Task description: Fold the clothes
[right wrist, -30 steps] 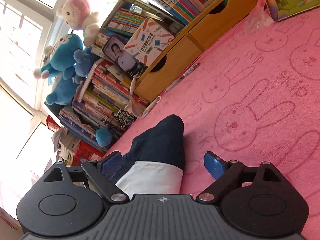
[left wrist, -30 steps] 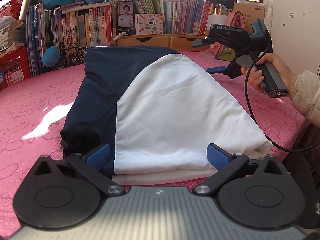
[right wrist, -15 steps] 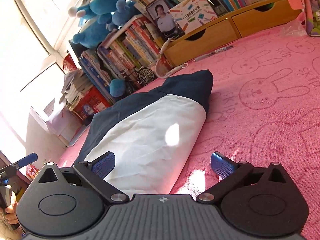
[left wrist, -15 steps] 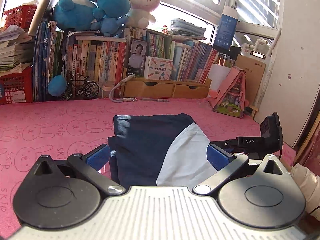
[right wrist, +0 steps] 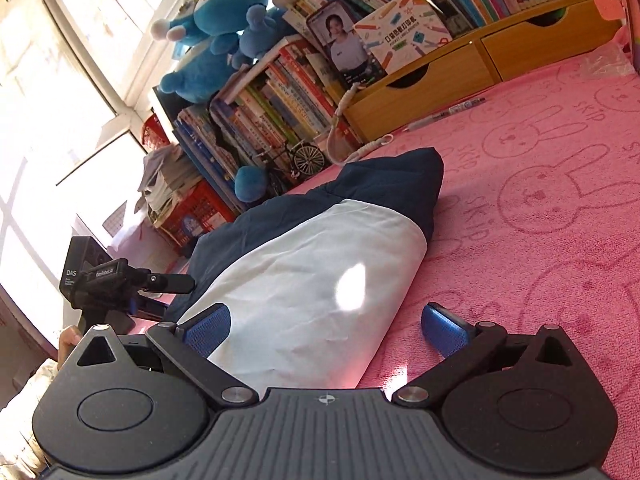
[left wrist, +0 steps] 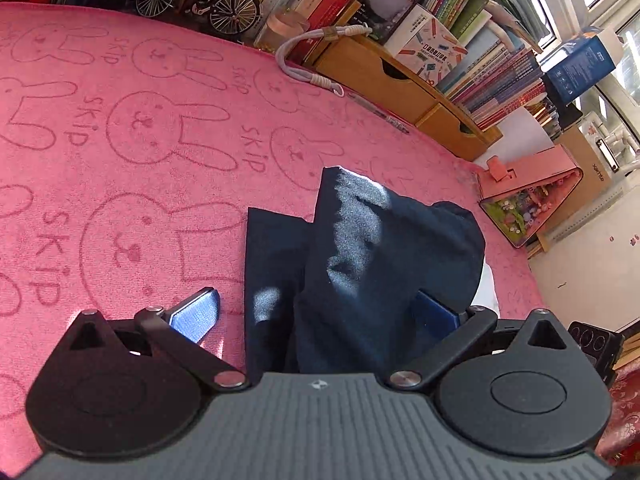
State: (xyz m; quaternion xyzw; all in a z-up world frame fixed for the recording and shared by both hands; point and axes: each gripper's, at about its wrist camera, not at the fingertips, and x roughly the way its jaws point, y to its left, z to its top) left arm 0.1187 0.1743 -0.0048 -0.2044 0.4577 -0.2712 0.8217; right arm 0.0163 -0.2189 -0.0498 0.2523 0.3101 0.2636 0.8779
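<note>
The desk (right wrist: 560, 208) is covered by a pink cloth printed with rabbit outlines and the word SKIP. On it lies the folded garment (right wrist: 320, 280), navy blue with a large white panel, well out from the books and the wooden drawer unit (right wrist: 460, 64) that line the desk's far edge. A patch of sunlight sits on the white panel.

Behind the garment, the row of books (right wrist: 280, 112) stands with blue plush toys (right wrist: 216, 40) on top, and a small model bicycle (right wrist: 304, 160) stands at the foot of the books, near the garment's navy end. A coiled white cord (right wrist: 348, 136) lies between the bicycle and the drawer unit, and a pen (right wrist: 448, 114) rests on the cloth in front of the drawers.

The right gripper (right wrist: 324, 328) sits low at the garment's near end. Its blue fingers (right wrist: 208, 326) are spread wide, having just finished opening; one lies against the white panel, the other over bare pink cloth beside the garment, and nothing is pinched between them.

The left gripper (left wrist: 316, 316) is at the garment's other side, seen in the right wrist view as a black device held by a hand. Its fingers (left wrist: 196, 314) are spread apart too; the garment's navy folds (left wrist: 360, 264) lie between them, one finger clear over the pink cloth, the other partly hidden by the fabric.
</note>
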